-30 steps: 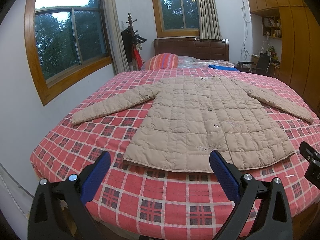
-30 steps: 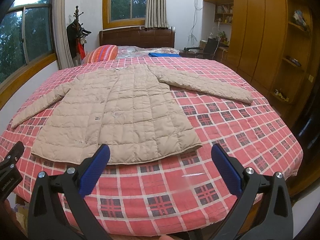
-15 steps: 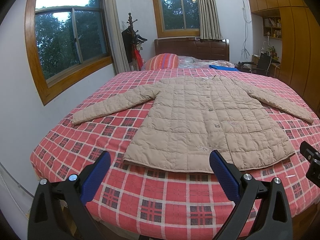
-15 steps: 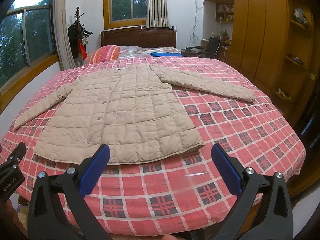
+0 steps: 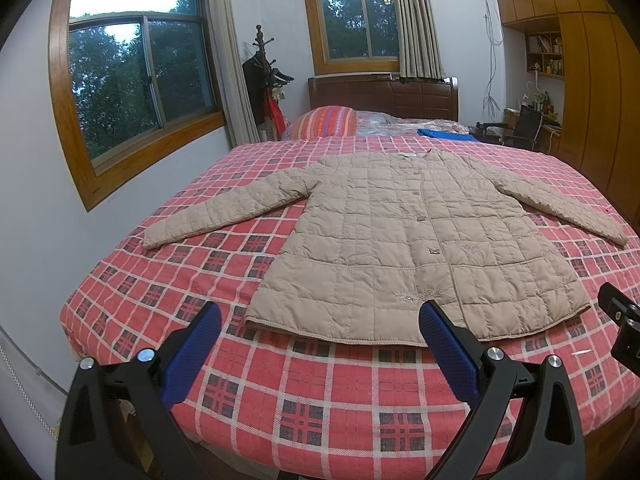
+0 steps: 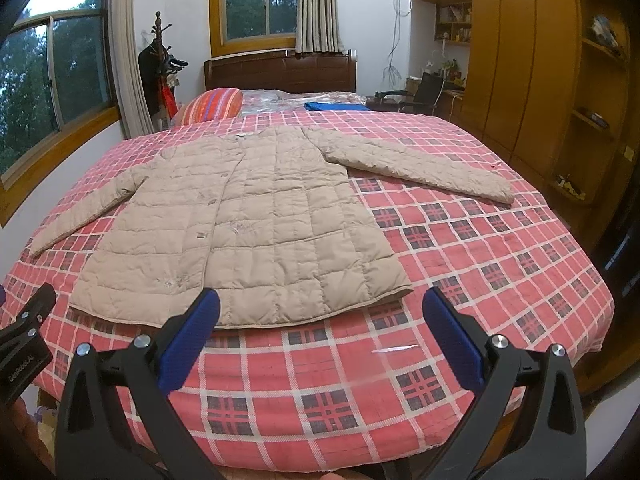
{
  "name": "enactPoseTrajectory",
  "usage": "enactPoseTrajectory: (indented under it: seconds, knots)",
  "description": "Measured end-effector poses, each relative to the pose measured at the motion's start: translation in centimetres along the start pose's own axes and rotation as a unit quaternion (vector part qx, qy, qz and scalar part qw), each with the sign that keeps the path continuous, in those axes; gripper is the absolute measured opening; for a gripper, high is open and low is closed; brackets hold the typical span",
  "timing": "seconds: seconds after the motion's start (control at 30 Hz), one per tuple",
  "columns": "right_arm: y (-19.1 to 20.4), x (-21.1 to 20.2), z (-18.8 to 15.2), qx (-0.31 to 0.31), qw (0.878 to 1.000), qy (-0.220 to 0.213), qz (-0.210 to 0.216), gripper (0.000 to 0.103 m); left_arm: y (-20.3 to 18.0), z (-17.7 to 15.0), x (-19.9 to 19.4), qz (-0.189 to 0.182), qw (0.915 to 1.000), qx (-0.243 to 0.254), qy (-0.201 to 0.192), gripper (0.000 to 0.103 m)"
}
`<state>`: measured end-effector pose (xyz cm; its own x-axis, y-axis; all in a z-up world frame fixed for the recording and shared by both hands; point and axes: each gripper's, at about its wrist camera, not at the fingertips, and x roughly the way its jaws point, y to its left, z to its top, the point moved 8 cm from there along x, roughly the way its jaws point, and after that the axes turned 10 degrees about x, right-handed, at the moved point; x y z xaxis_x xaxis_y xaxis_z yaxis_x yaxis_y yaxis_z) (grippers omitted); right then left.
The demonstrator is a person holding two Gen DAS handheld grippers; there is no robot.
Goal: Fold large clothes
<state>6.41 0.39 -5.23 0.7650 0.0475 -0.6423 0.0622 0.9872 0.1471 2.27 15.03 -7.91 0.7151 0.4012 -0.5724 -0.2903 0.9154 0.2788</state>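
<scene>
Both grippers, left gripper (image 5: 320, 330) and right gripper (image 6: 320, 316), gape before the flat jacket (image 5: 400, 248).

Open bedspread (image 5: 320, 392) strip along near bed edge, between hem of coat (image 5: 400, 248) and edge; passable. Bare checks both sides of coat body under spread sleeves. Far end blocked: pillow (image 5: 326, 122), blue cloth (image 5: 444, 135), headboard (image 5: 384, 94). Wall along left bed edge, wardrobe (image 6: 520, 60) off right edge.
</scene>
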Motion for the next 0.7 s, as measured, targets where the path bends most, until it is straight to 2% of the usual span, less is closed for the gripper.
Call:
enactPoseTrajectory:
  seconds: [0.17, 0.33, 0.4, 0.53, 0.7]
  knots:
    - [-0.8, 1.1, 0.5, 0.010, 1.000, 0.026, 0.009, 0.101, -0.8, 0.3, 1.0, -0.022, 0.9997, 0.010, 0.004, 0.099]
    - [-2.9, 3.0, 2.5, 0.016, 0.999, 0.029, -0.015, 0.101, -2.6, 1.9, 3.3, -0.078, 0.9966, 0.013, 0.024, 0.099]
    - [-4.1, 4.1, 3.4, 0.024, 0.999, 0.041, -0.023, 0.101, -3.4, 3.0, 4.8, -0.087, 0.9952, 0.022, 0.039, 0.099]
    - [-7.8, 6.5, 6.6, 0.036, 0.996, 0.043, -0.063, 0.101, -5.9, 5.7, 7.8, -0.091, 0.9920, 0.060, 0.063, 0.099]
    - [-13.9, 10.2, 12.3, 0.074, 0.993, 0.044, -0.082, 0.101, -10.1, 10.2, 12.9, -0.128, 0.9838, 0.073, 0.102, 0.099]
